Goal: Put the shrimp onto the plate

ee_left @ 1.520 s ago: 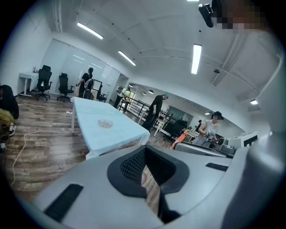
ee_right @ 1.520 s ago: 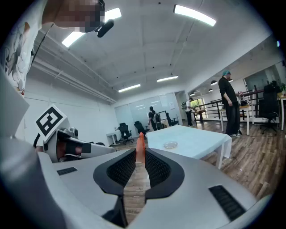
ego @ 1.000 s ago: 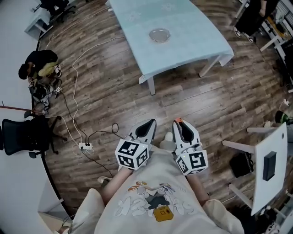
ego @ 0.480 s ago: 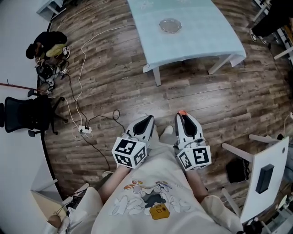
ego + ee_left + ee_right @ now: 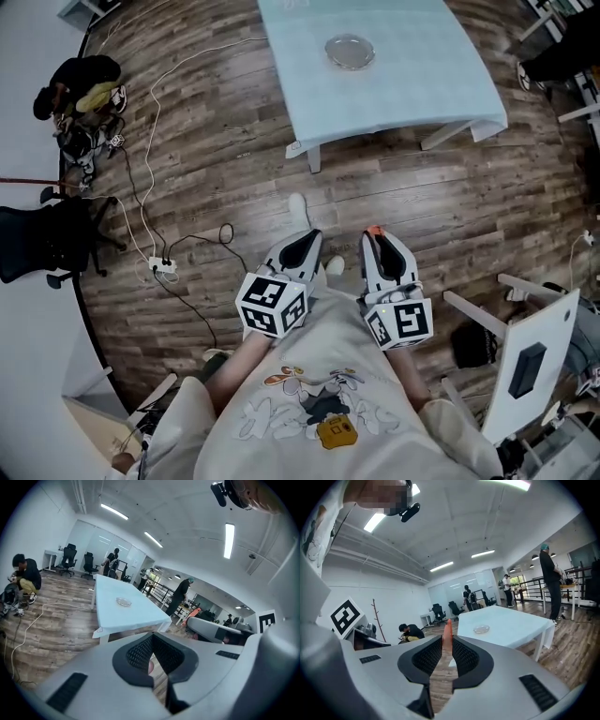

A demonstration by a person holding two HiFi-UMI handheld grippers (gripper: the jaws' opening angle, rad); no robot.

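A clear glass plate (image 5: pixel 350 52) rests on the table with the light blue cloth (image 5: pixel 394 84), far ahead across the wood floor. Both grippers are held close to the person's body, well short of the table. My right gripper (image 5: pixel 378 246) is shut on an orange shrimp (image 5: pixel 374 231), whose tip sticks up between the pads (image 5: pixel 447 637). Beside it, my left gripper (image 5: pixel 302 251) is shut, its pads meeting with nothing between them (image 5: pixel 152 641). The plate also shows in the left gripper view (image 5: pixel 123 602) and in the right gripper view (image 5: pixel 481 629).
White cables and a power strip (image 5: pixel 161 266) lie on the floor at the left. A black office chair (image 5: pixel 42 246) and a crouching person (image 5: pixel 80 94) are at the far left. A white desk (image 5: pixel 539 361) stands at the right. A person (image 5: pixel 551 581) stands beyond the table.
The person has stepped forward, one foot now showing ahead of the grippers, and the table sits slightly differently in view. Both grippers keep their pose, and the shrimp stays held.
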